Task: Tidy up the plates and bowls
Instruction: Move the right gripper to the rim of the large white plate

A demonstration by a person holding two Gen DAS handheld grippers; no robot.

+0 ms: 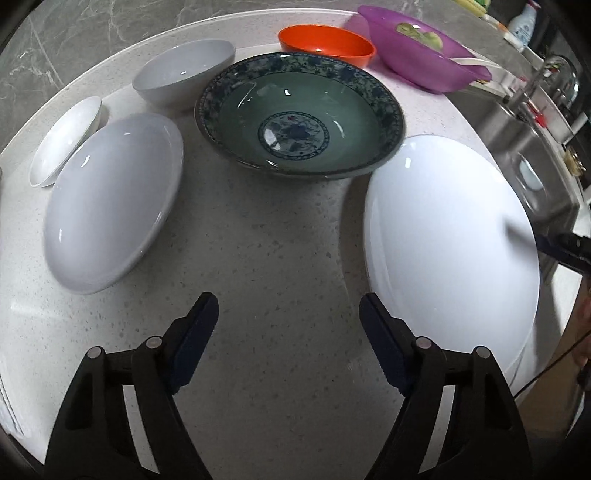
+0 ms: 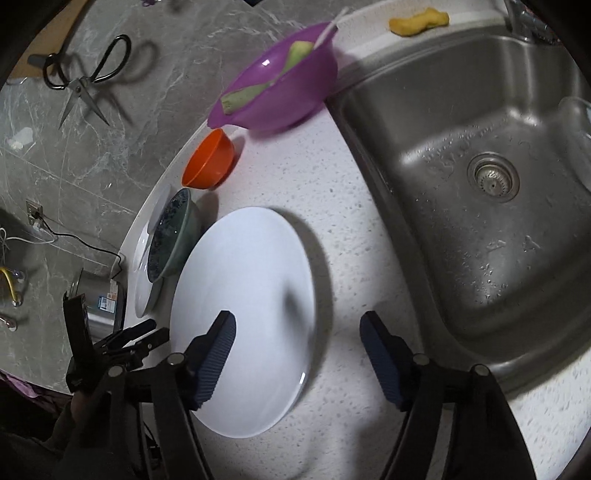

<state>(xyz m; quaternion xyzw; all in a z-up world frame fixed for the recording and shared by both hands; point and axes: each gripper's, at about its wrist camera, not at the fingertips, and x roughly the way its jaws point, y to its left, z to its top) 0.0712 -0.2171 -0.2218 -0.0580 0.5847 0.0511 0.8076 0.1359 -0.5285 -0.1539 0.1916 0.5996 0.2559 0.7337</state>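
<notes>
Speckled stone counter point(image 1: 266, 236); glossy round white plate point(image 2: 243, 306); patterned green ceramic bowl point(image 1: 299, 114); left tool point(image 1: 288, 306), right tool point(image 2: 297, 325) both spread, gripping nothing.

In the right wrist view the green patterned bowl point(image 2: 173, 236) hides most of the pale dishes point(image 2: 142, 280) stacked behind it, so their number cannot be told, and the clear glass vessel point(image 2: 576, 136) in the sink point(image 2: 443, 229) is cut off by the picture's edge. In the left wrist view the right tool point(image 1: 561, 247) shows only as a dark tip at the right border, and the big white plate point(image 1: 450, 251) has a blurred grey smear near it. The bottle point(image 1: 522, 24) at the top right is too small to read.
</notes>
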